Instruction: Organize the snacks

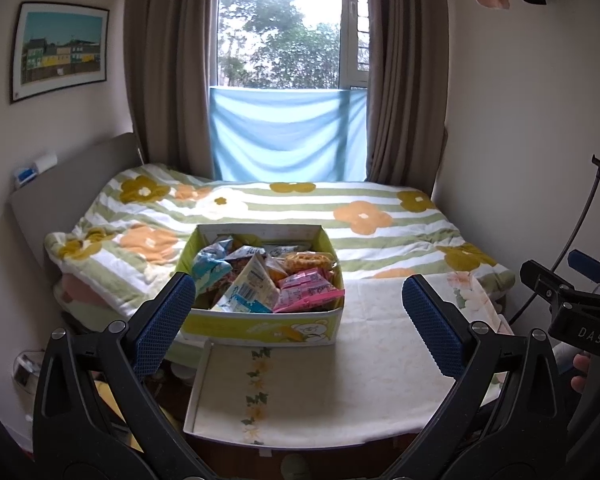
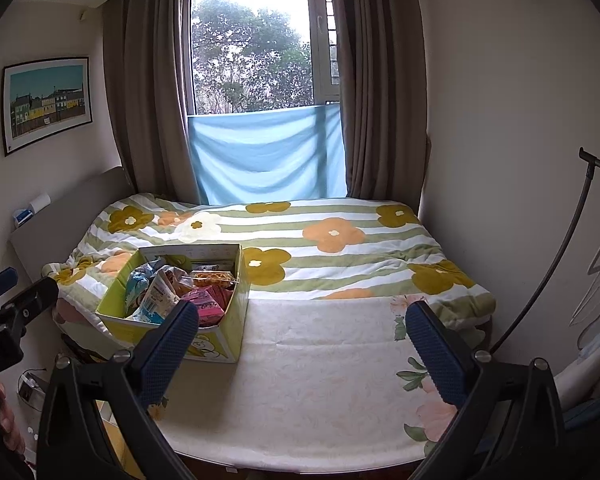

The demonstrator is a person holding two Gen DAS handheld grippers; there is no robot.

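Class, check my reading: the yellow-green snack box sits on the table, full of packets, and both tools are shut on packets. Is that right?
Not quite. Both wrist views show the left tool and the right tool open and empty. The snack box does sit on the table, full of packets.

1. You have one snack box (image 1: 260, 326) on the table.
2. You can make out at least six snack packets (image 1: 252, 286) heaped in it; the ones underneath are hidden, so the exact total cannot be told.
3. Two of those packets are pink (image 1: 306, 294).
4. You hold two grippers, the left gripper (image 1: 300, 312) and the right gripper (image 2: 302, 340).
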